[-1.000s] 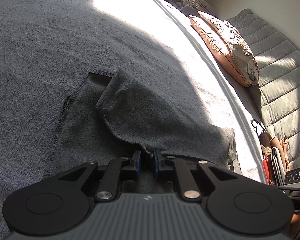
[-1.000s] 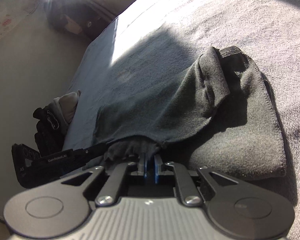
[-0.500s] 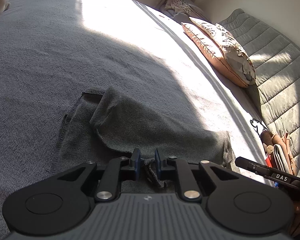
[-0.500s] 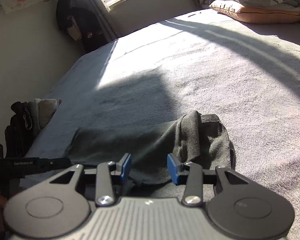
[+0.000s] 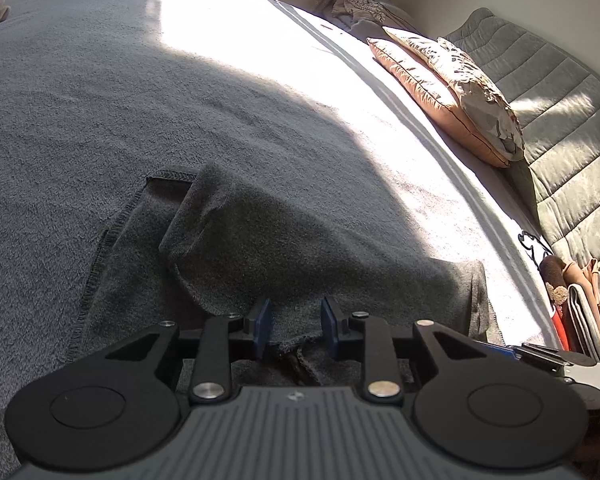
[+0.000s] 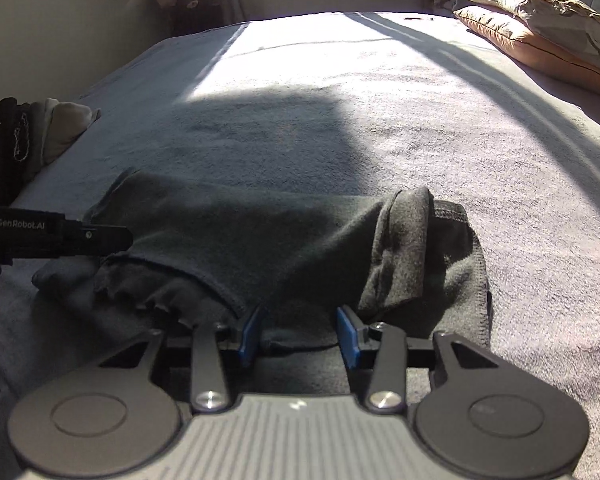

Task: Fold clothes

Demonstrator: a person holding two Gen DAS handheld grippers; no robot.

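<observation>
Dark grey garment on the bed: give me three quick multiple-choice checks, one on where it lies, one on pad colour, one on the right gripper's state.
1. Where does the dark grey garment lie?
A. On the grey bedspread
B. Over the pillows
C. On the floor

2. What colour are the right gripper's pads?
A. Red
B. Blue
C. White

3. How does the right gripper stand?
A. Clamped on the cloth
B. Out of view
C. Jaws apart, pads off the cloth

Answers:
1 A: the garment is spread on the bedspread, well short of the pillows.
2 B: both pads show blue in the right wrist view.
3 C: a clear gap lies between the pads, with the garment's edge lying loose in it. The left gripper is opening too, its pads also off the cloth.
</observation>
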